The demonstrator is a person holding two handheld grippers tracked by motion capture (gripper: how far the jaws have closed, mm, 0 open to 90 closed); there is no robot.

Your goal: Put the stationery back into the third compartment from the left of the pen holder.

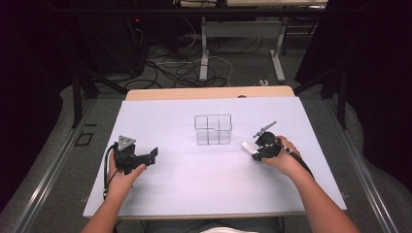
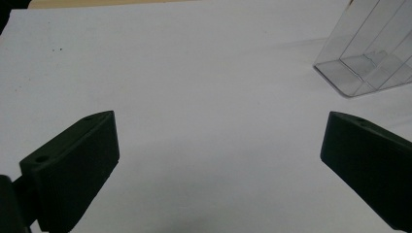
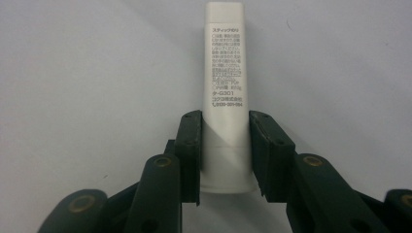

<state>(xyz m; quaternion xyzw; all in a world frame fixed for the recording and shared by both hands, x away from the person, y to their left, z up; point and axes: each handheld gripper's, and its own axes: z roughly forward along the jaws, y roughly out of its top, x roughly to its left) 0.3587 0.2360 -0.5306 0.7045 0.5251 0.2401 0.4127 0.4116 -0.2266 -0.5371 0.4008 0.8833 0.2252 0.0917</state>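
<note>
Right hand-held gripper (image 3: 223, 160) clamps white tube (image 3: 224, 97) — clear box (image 1: 213, 129) beside

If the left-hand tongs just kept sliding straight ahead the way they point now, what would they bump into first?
Probably nothing: the open left tongs face bare white table, with the clear plastic box off to the right of their line. Depth is hard to judge.
</note>
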